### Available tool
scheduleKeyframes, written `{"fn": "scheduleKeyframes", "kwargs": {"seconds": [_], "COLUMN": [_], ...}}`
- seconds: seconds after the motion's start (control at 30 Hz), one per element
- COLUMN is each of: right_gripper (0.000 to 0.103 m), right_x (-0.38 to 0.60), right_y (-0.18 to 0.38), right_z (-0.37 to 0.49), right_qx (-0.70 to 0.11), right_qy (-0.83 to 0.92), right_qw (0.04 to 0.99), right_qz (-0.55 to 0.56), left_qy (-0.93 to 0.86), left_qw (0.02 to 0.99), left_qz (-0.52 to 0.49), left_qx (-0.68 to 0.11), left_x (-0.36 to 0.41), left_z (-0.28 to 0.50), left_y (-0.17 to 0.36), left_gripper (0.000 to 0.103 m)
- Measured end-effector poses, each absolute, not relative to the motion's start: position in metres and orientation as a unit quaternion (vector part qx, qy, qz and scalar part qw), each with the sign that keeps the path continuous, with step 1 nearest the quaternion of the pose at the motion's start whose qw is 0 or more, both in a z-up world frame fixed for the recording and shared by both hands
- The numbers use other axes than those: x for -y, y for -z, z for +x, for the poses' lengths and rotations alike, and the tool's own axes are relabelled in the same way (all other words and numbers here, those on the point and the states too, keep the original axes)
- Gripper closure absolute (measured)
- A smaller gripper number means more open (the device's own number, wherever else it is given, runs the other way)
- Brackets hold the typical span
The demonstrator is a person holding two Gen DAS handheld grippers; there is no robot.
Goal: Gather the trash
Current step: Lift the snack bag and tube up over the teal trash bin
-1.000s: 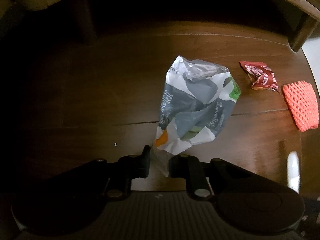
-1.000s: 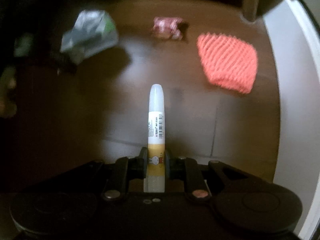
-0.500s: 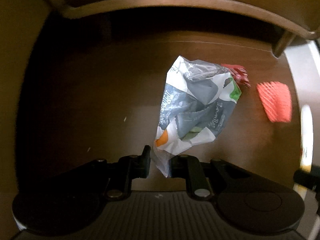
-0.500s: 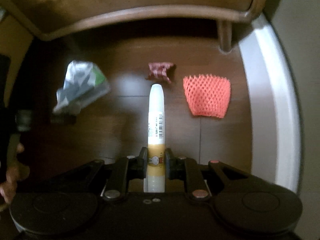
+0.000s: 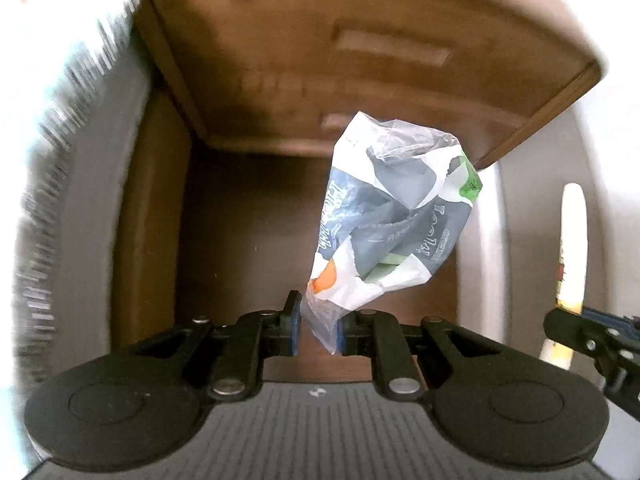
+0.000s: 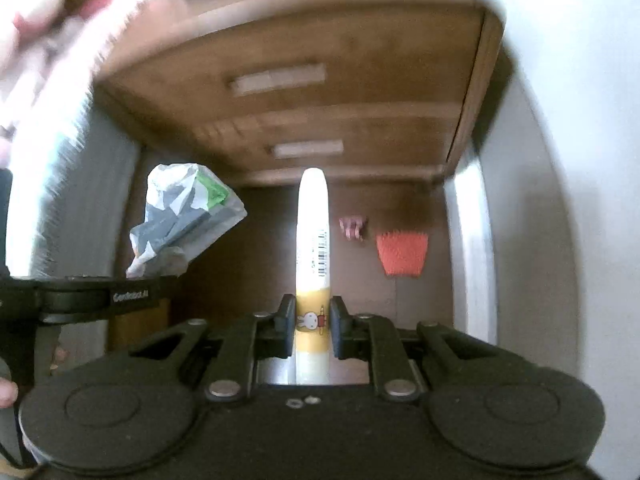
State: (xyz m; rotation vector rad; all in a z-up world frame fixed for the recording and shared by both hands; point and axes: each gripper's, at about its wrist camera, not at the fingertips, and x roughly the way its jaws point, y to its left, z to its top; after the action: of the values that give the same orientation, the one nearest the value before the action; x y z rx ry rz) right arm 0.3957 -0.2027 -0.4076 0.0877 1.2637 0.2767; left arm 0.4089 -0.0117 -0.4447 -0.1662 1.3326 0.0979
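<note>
My left gripper (image 5: pixel 316 330) is pinching the bottom corner of a crumpled plastic bag (image 5: pixel 394 208) — fingers nearly closed, only the thin film between the pads. The bag is sticking up toward 12 o'clock and leaning to 1 o'clock, clear of the floor, gray and white with green and orange patches.

My right gripper (image 6: pixel 312 328) is clamping a white and yellow tube (image 6: pixel 313 248) at its yellow band, the fingers closed tight on both sides. The tube is pointing straight to 12 o'clock, barcode facing me. In the left wrist view the same tube is showing at 3 o'clock, near the frame edge.

Both tools are hanging above the dark wood floor (image 6: pixel 256 264). Beyond them, a brown wooden cabinet (image 6: pixel 304 92) with two pale handles is filling the 12 o'clock area.

On the floor in the right wrist view — a small reddish wrapper (image 6: pixel 352 227) at 1 o'clock, just beside an orange foam net sleeve (image 6: pixel 401 254). Both are lying apart from the tube and the bag, near the pale wall at 3 o'clock.
</note>
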Motion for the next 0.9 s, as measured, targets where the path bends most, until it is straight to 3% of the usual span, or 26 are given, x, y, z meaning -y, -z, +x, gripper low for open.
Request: {"fn": "scheduleKeyframes", "kwargs": {"seconds": [0.43,0.7,0.9], "right_gripper": [0.087,0.087,0.087], "right_x": [0.196,0.186,0.169], "right_y": [0.157,0.09,0.06], "right_z": [0.386,0.383,0.395], "right_qx": [-0.497,-0.467,-0.439], "right_qy": [-0.145,-0.135,-0.137], "right_qw": [0.854,0.873,0.886], "right_qz": [0.041,0.047,0.054], "left_qy": [-0.006,0.014,0.019], "left_qw": [0.836,0.862,0.875], "left_qz": [-0.084,-0.072,-0.061], "left_qx": [-0.543,-0.502,-0.48], "left_x": [0.0,-0.015,-0.032], "left_z": [0.402,0.396,0.41], "left_y": [0.183,0.094,0.059], "left_gripper": [0.087,0.087,0.087]}}
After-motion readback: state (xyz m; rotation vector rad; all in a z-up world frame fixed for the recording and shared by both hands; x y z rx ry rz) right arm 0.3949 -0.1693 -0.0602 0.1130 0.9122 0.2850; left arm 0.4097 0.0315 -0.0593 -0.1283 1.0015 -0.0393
